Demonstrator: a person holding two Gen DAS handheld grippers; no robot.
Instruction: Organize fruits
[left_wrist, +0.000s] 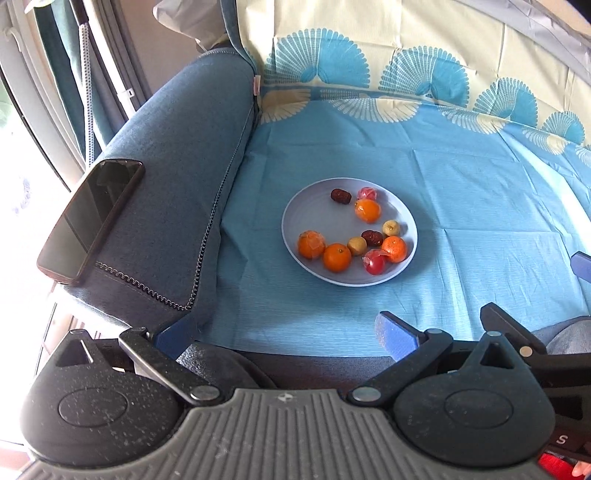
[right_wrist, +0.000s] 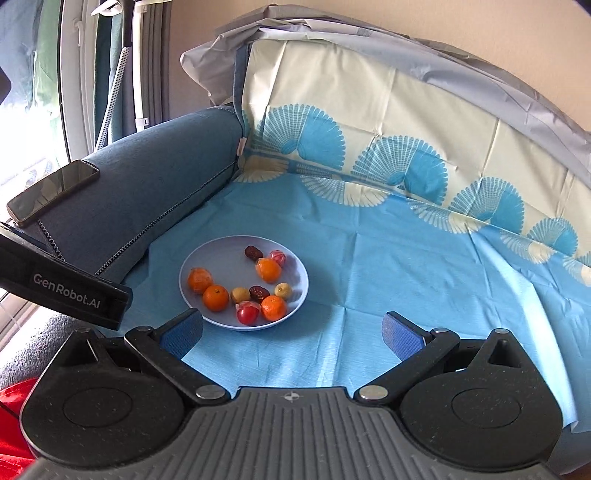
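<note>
A: 10 fruits lay on the plate (right_wrist: 300, 295): 4 oranges (left_wrist: 337, 257), 2 dark dates (left_wrist: 340, 195), 2 pale round ones and 2 red ones in wrappers (left_wrist: 375, 262).

B: Where was it relative to the jaws?

A: Ahead of both, on the blue cloth (right_wrist: 369, 266), untouched. The left gripper (left_wrist: 288, 338) and the right gripper (right_wrist: 291, 334) stood wide, holding nothing.

B: Anything else?

A: A phone (left_wrist: 90, 219) lay on the sofa armrest (left_wrist: 177, 177), beyond the left jaws.
</note>
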